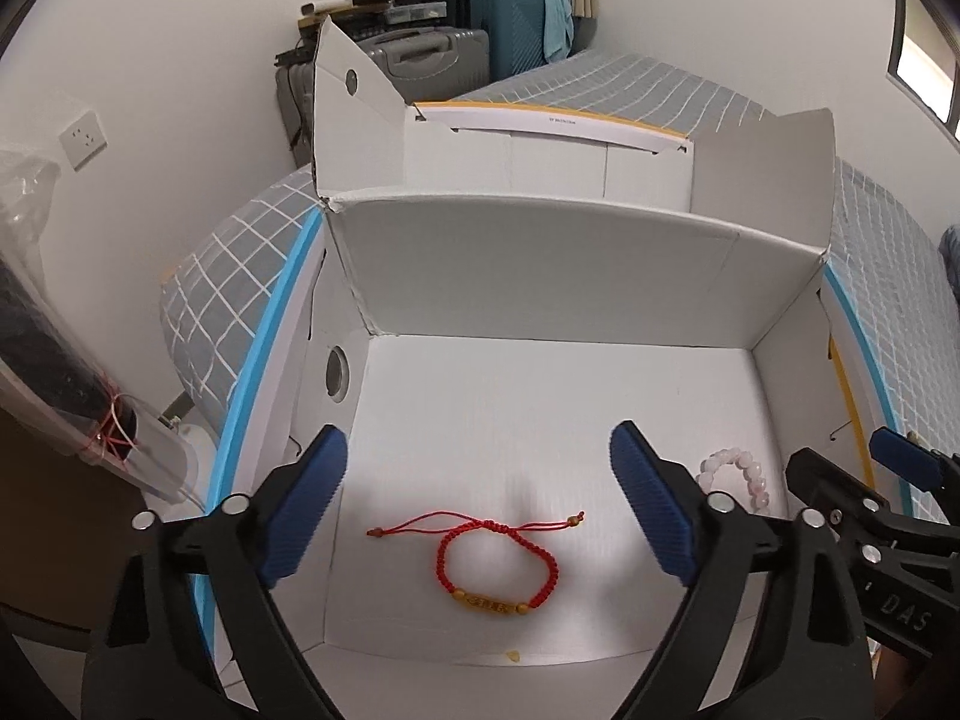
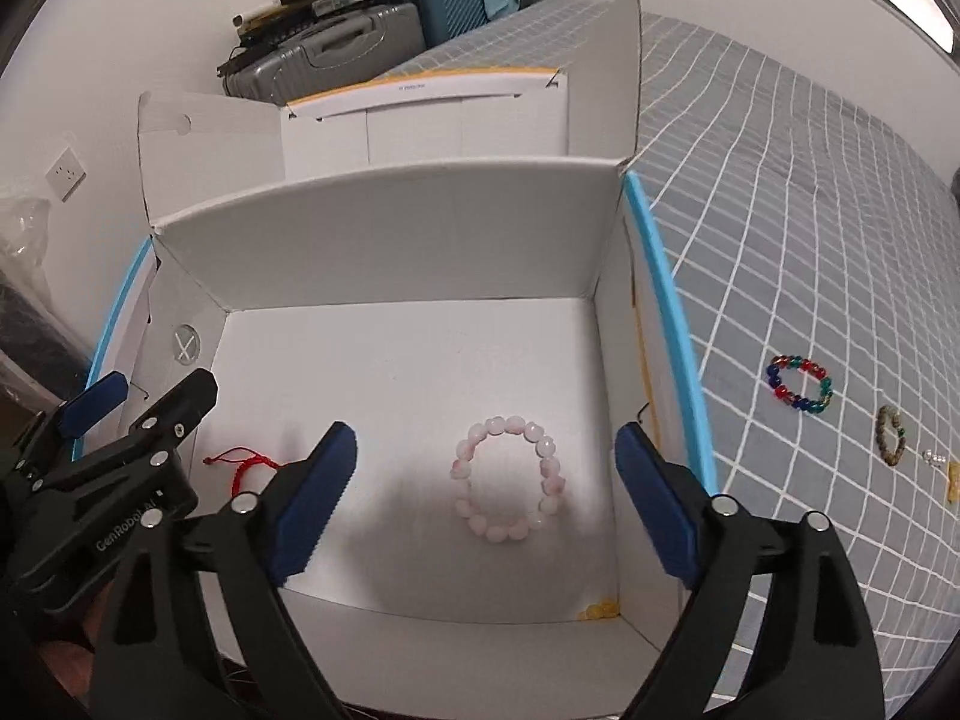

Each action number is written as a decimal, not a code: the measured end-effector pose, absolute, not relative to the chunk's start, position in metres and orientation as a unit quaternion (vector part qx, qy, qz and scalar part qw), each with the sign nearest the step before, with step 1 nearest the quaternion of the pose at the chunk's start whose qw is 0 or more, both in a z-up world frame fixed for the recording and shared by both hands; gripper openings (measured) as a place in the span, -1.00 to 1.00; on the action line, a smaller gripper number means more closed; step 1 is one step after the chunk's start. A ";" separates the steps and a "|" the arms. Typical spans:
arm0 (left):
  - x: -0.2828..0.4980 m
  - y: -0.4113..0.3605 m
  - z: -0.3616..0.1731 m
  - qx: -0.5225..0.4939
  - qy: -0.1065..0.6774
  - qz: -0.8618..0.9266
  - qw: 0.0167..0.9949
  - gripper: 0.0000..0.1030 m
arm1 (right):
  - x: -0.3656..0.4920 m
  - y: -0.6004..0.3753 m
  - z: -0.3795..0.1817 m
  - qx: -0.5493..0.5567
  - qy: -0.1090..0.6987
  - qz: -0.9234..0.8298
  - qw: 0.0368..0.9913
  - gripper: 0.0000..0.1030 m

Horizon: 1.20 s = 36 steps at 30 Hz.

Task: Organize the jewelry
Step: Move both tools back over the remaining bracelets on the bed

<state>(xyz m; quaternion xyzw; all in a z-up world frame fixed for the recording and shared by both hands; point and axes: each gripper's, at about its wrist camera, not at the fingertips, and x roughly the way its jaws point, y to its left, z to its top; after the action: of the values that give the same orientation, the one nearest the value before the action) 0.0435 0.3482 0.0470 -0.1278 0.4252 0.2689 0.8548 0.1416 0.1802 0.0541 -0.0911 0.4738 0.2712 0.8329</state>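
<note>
A red cord bracelet (image 1: 497, 564) with a gold bar lies flat on the floor of the open white box (image 1: 540, 276). My left gripper (image 1: 480, 507) hangs above it, open, nothing between its blue pads. A pink bead bracelet (image 2: 510, 477) lies on the box floor (image 2: 420, 360) to the right, also seen as the pink beads (image 1: 735, 468) in the left wrist view. My right gripper (image 2: 486, 495) stands open over it, pads clear of it. The red bracelet (image 2: 240, 465) shows partly behind the left gripper's body.
On the grey checked bedspread (image 2: 810, 240) right of the box lie a multicoloured bead bracelet (image 2: 801, 384), a brown bead bracelet (image 2: 892, 435) and small pieces (image 2: 942, 468). Suitcases (image 2: 336, 54) stand at the far wall. The box flaps (image 2: 624, 78) stand upright.
</note>
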 end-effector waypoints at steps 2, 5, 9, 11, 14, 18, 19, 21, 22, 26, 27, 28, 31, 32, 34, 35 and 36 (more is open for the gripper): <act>0.042 0.346 0.049 -0.124 0.422 0.270 0.856 0.81 | 0.141 0.176 0.057 -0.086 0.470 0.272 0.835 0.80; 0.040 0.343 0.053 -0.124 0.417 0.267 0.860 0.87 | 0.140 0.173 0.062 -0.082 0.464 0.271 0.839 0.85; 0.036 0.337 0.062 -0.122 0.405 0.262 0.867 0.89 | 0.138 0.161 0.069 -0.076 0.454 0.268 0.846 0.85; 0.036 0.332 0.066 -0.122 0.401 0.258 0.871 0.89 | 0.136 0.152 0.073 -0.072 0.451 0.268 0.849 0.85; 0.036 0.321 0.072 -0.116 0.392 0.252 0.877 0.89 | 0.132 0.135 0.080 -0.073 0.442 0.257 0.856 0.85; 0.039 0.302 0.082 -0.112 0.382 0.237 0.886 0.89 | 0.130 0.109 0.090 -0.076 0.434 0.243 0.864 0.85; 0.040 0.294 0.085 -0.109 0.380 0.233 0.889 0.89 | 0.129 0.102 0.092 -0.076 0.431 0.240 0.866 0.85; 0.043 0.277 0.091 -0.104 0.374 0.220 0.895 0.89 | 0.128 0.085 0.099 -0.072 0.427 0.232 0.871 0.85; 0.044 0.269 0.093 -0.100 0.372 0.213 0.898 0.89 | 0.128 0.077 0.101 -0.071 0.425 0.227 0.873 0.85; 0.052 0.238 0.100 -0.084 0.368 0.193 0.906 0.89 | 0.126 0.035 0.111 -0.065 0.419 0.205 0.882 0.85; 0.056 0.227 0.101 -0.080 0.369 0.186 0.907 0.89 | 0.126 0.025 0.113 -0.063 0.419 0.199 0.884 0.85; 0.058 0.220 0.101 -0.078 0.369 0.180 0.908 0.89 | 0.125 0.017 0.114 -0.062 0.418 0.194 0.885 0.85; 0.065 0.194 0.103 -0.068 0.371 0.164 0.912 0.89 | 0.124 -0.014 0.118 -0.056 0.417 0.177 0.890 0.85; 0.068 0.187 0.103 -0.066 0.370 0.158 0.913 0.89 | 0.124 -0.024 0.118 -0.053 0.416 0.171 0.891 0.85; 0.074 0.172 0.104 -0.061 0.370 0.148 0.915 0.89 | 0.122 -0.043 0.120 -0.049 0.415 0.162 0.894 0.85; 0.076 0.164 0.104 -0.060 0.371 0.144 0.916 0.89 | 0.122 -0.049 0.120 -0.047 0.415 0.158 0.895 0.85; 0.080 0.156 0.104 -0.059 0.371 0.139 0.916 0.89 | 0.122 -0.059 0.120 -0.044 0.415 0.152 0.896 0.85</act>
<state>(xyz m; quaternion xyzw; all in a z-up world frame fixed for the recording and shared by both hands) 0.0795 0.1563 0.1037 -0.0585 0.3711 0.1389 0.9163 0.1220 -0.0586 0.1201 -0.0437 0.4150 0.1515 0.8961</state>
